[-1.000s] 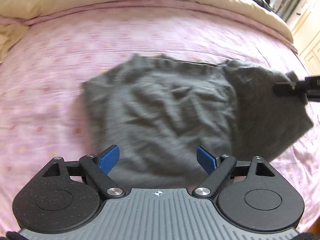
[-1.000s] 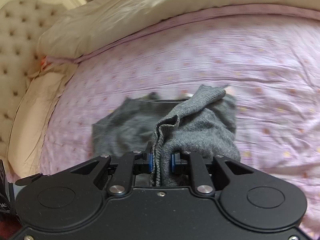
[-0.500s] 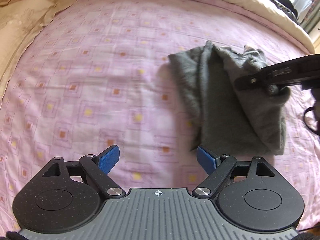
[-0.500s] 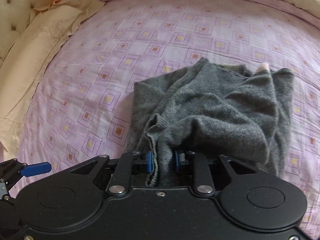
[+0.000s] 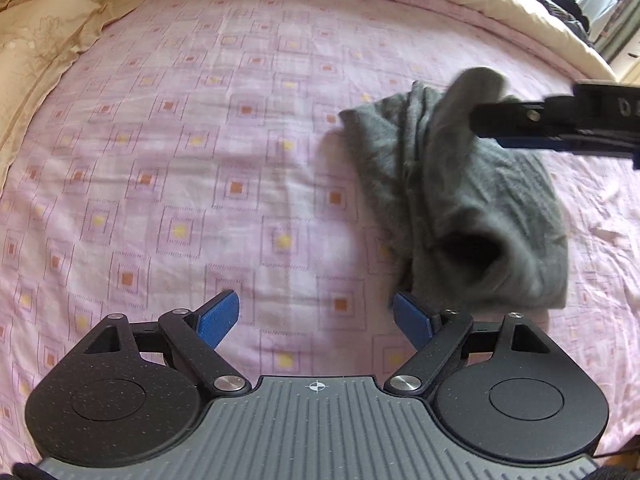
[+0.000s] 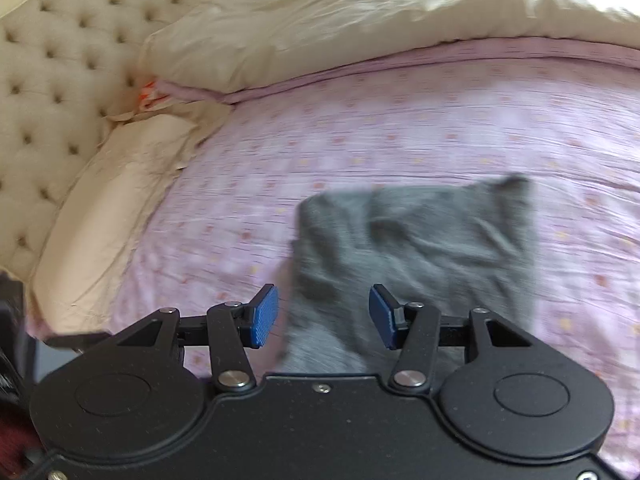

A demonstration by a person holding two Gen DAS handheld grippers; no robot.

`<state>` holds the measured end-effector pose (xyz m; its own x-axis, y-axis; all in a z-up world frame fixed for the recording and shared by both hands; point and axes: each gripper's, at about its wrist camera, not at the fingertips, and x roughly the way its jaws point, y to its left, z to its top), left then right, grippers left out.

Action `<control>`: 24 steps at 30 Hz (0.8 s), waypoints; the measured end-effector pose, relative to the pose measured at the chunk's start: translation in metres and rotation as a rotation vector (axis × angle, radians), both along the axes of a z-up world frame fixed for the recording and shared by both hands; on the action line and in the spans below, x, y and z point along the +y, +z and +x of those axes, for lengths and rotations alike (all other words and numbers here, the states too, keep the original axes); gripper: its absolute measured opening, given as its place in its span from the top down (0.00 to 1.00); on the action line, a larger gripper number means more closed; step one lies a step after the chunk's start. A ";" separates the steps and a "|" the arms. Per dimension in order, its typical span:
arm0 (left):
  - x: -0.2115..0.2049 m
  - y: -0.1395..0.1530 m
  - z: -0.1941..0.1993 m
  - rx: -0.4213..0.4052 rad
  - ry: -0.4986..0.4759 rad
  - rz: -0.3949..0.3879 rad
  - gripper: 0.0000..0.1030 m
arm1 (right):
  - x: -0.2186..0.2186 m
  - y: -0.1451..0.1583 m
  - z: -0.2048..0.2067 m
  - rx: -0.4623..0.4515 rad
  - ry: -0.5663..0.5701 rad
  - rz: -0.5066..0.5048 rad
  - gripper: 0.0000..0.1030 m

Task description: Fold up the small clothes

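Note:
A small grey knit garment (image 5: pixel 460 196) lies bunched and folded over on the pink patterned bedsheet (image 5: pixel 200 160), at the right in the left wrist view. It also shows in the right wrist view (image 6: pixel 412 248), lying just beyond the fingers. My left gripper (image 5: pixel 316 316) is open and empty, above bare sheet to the left of the garment. My right gripper (image 6: pixel 324 316) is open and empty, with the garment's near edge below it. The right gripper also shows in the left wrist view (image 5: pixel 492 130), over the garment's far right part.
A cream duvet (image 6: pixel 360 20) is piled along the far side of the bed. A cream pillow (image 6: pixel 104 208) and a tufted headboard (image 6: pixel 60 60) are at the left. Dark clothes (image 5: pixel 556 0) lie at the far right corner.
My right gripper has opened and let go of the grey garment, which now lies on the sheet. The right gripper has tipped up and back. The left gripper has barely moved.

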<state>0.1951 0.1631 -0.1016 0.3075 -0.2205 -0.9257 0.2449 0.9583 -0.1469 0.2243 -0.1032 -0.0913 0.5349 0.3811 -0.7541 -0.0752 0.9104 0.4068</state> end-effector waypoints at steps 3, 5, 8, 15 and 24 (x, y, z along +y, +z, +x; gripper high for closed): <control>-0.011 0.011 0.010 -0.027 -0.026 -0.023 0.18 | -0.015 -0.010 -0.014 0.027 -0.044 -0.035 0.42; -0.021 0.021 0.017 -0.048 -0.046 -0.045 0.18 | -0.019 -0.016 -0.023 0.035 -0.053 -0.063 0.42; -0.038 0.032 0.030 -0.080 -0.086 -0.075 0.18 | -0.016 -0.020 -0.035 0.029 -0.041 -0.092 0.42; -0.084 0.028 0.073 -0.118 -0.208 -0.051 0.18 | 0.027 -0.040 -0.050 0.018 0.075 -0.079 0.42; -0.106 -0.011 0.122 -0.047 -0.240 -0.031 0.18 | 0.108 -0.054 -0.060 -0.040 0.321 -0.277 0.41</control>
